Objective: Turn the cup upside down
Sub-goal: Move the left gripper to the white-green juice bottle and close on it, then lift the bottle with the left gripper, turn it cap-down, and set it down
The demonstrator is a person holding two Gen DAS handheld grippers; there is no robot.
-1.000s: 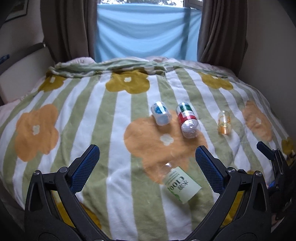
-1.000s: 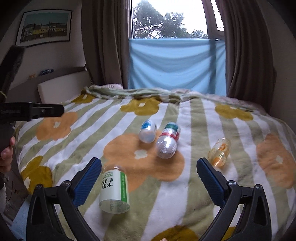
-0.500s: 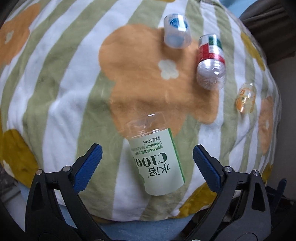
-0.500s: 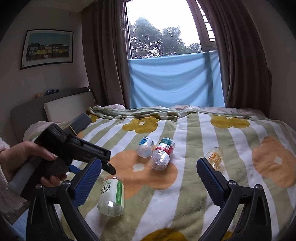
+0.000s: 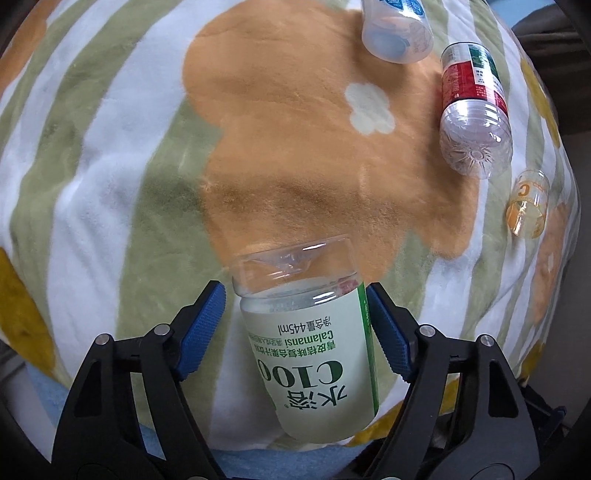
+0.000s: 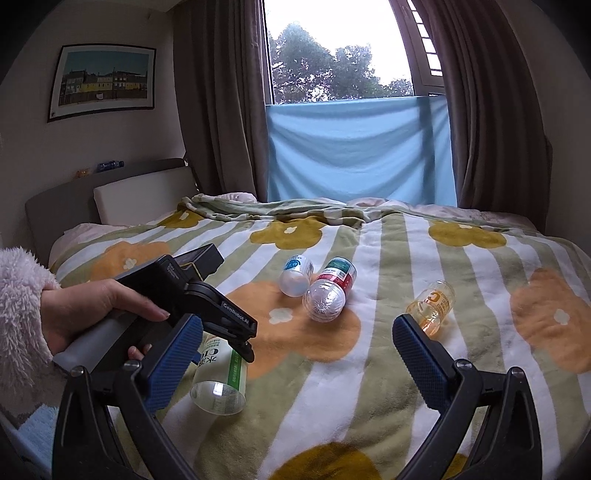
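The green-labelled cup point(image 5: 314, 354) carries, printed upside down in the left wrist view, large dark green characters "水溶 C100", and below them smaller lines: "Calamansi", a row of Chinese characters too small to read with certainty, and "445ml". The small orange cup point(image 5: 526, 208) shows a large letter "C". The left gripper point(image 6: 236, 345), seen from the right wrist view, bears the white marking "GenRobot.AI" on its black finger. Print on the red-and-green bottle point(image 5: 472, 110) and the blue-labelled cup point(image 5: 397, 31) is illegible.
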